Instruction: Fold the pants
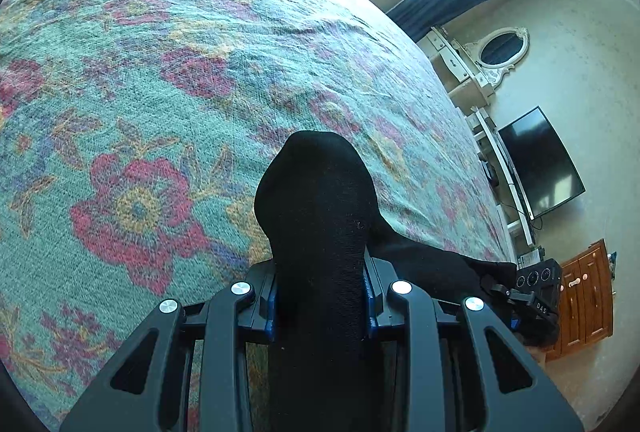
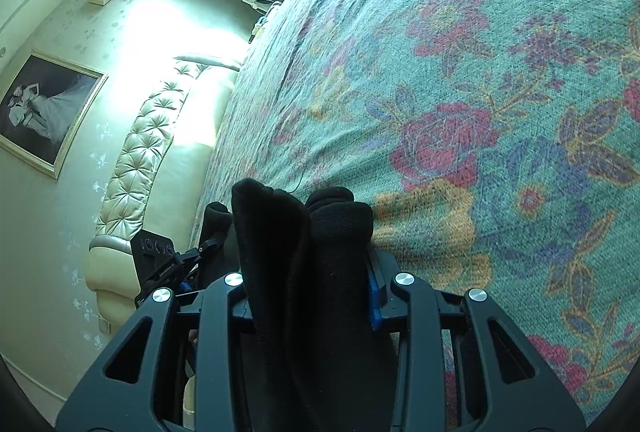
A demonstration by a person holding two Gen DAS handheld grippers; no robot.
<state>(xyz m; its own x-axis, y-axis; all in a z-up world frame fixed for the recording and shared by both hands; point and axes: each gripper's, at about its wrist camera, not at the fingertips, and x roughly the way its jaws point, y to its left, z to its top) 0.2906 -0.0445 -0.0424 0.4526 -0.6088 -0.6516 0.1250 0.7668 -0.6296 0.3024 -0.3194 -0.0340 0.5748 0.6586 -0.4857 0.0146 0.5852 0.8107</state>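
Floral bedspread [image 1: 160, 91], both claws clamping black pants [image 1: 320, 224]

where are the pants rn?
The black pants are off the floral bedspread, clamped in both grippers: bunched between the left gripper fingers, and likewise in the right gripper, with fabric stretched between them.

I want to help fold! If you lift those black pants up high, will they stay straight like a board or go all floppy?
Probably floppy. The black pants bunch into soft rounded lumps where the left tongs pinch them, and they sag between there and the right tongs. They look like soft knit, so likely light and not slippery. They should drape onto the flowery bedspread, not stand up.
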